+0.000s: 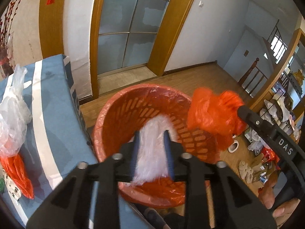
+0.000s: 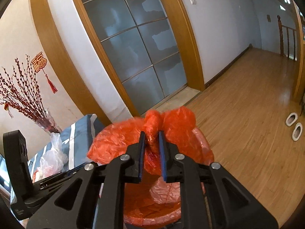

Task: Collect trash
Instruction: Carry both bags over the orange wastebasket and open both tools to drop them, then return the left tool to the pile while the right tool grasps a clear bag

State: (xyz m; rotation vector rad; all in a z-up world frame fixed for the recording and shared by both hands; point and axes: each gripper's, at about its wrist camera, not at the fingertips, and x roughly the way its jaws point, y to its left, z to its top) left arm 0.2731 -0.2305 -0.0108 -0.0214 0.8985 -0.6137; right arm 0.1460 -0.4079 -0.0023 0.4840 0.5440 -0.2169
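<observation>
Two tongs over the bin (image 1: 122, 118), each pinching a bag. Left tongs (image 1: 151, 135) closed on a clear bag (image 1: 150, 152); the film bunches between the blue fingers (image 1: 168, 152) and hangs down into the bin mouth. Right tongs (image 2: 151, 135) closed on an orange bag (image 2: 152, 131), gripped at a twisted neck between the fingers (image 2: 162, 148); the rest balloons out above and to both sides, over the bin's far rim. In the left wrist view the same orange bag (image 1: 213, 112) sits at the bin's right edge, on the tip of the right tongs (image 1: 241, 108).

Bin is orange, slotted walls, lined with an orange liner (image 1: 165, 192) folded over the rim. It stands on the wood floor (image 2: 247, 133), just beside the tabletop (image 1: 49, 103), which has a blue and white striped cloth.

On the tabletop: another clear bag (image 1: 13, 114) and another orange bag (image 1: 19, 173), both well left of the left tongs. Vase of red branches (image 2: 22, 91) at the tabletop's far end.

Floor right of the bin: two tape rolls (image 2: 294, 126) and a clutter of packaging (image 1: 266, 152). Glass door (image 2: 133, 47) behind.
</observation>
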